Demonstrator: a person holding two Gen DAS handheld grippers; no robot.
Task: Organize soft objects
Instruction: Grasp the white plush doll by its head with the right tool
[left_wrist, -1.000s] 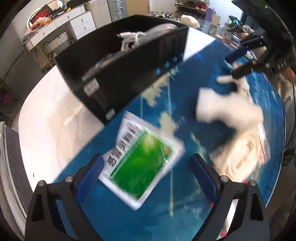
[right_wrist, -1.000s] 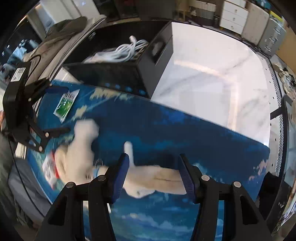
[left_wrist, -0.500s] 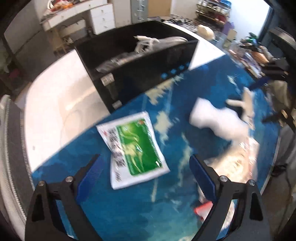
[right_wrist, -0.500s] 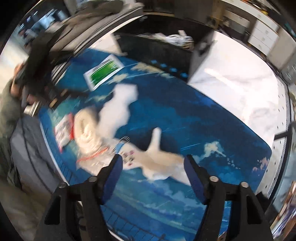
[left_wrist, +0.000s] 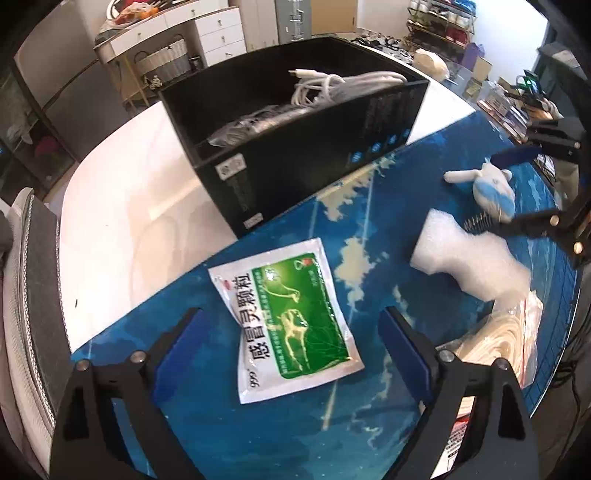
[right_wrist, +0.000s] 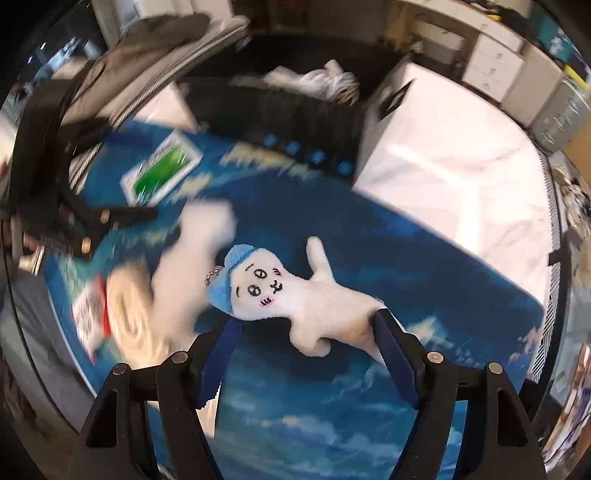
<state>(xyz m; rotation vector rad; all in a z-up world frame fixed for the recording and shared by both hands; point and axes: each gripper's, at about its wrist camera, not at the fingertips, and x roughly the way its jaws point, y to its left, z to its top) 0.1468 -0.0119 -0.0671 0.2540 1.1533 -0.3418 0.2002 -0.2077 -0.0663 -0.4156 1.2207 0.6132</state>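
right gripper (right_wrist: 303, 354) is pinching the plush toy (right_wrist: 291, 295), body crosswise between its fingers, black box (right_wrist: 295, 110) straight ahead; left gripper (left_wrist: 291, 354) hovers spread over the green sachet (left_wrist: 291, 321)

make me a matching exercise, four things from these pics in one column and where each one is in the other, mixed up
Things:
1. white cable bundle
2. green medicine sachet
3. plush doll
4. white foam piece

Places:
A. flat on the blue mat, ahead of the left gripper
B. inside the black box
C. between the right gripper fingers
D. on the mat, beside the bagged roll

Pairs: 1-B, 2-A, 3-C, 4-D
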